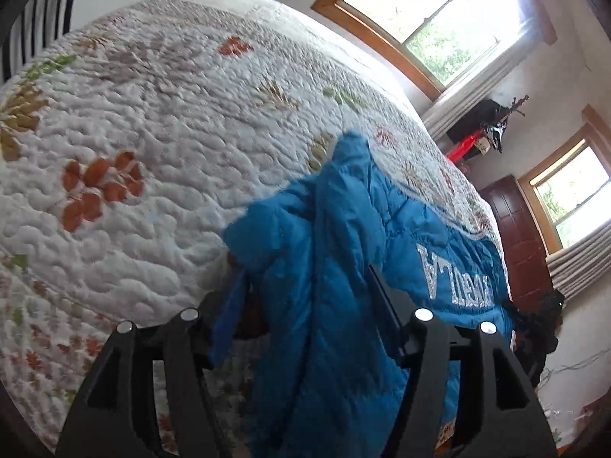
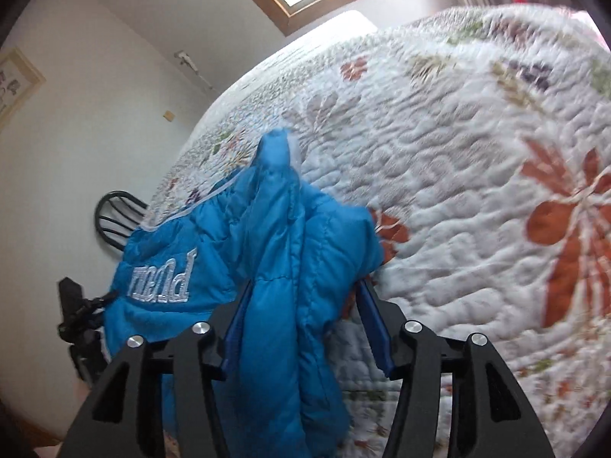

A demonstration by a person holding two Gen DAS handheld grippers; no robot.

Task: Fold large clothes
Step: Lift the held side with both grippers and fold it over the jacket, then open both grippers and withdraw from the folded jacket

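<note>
A blue puffy jacket [image 1: 336, 252] with white stitched lettering lies bunched at the near edge of a bed covered by a white floral quilt [image 1: 172, 133]. My left gripper [image 1: 305, 297] is shut on a thick fold of the jacket, which fills the space between its fingers. In the right wrist view the same jacket [image 2: 290, 236] rises in a ridge over the quilt [image 2: 458, 160]. My right gripper [image 2: 301, 297] is shut on another thick fold of it. The lettered part hangs between the two grips.
The quilted bed stretches away from both grippers. Two wood-framed windows [image 1: 427, 11] and a dark wooden door [image 1: 515, 236] stand beyond the bed. A dark chair back [image 2: 114, 217] stands by the white wall. Black gear [image 2: 76, 313] lies low beside the jacket.
</note>
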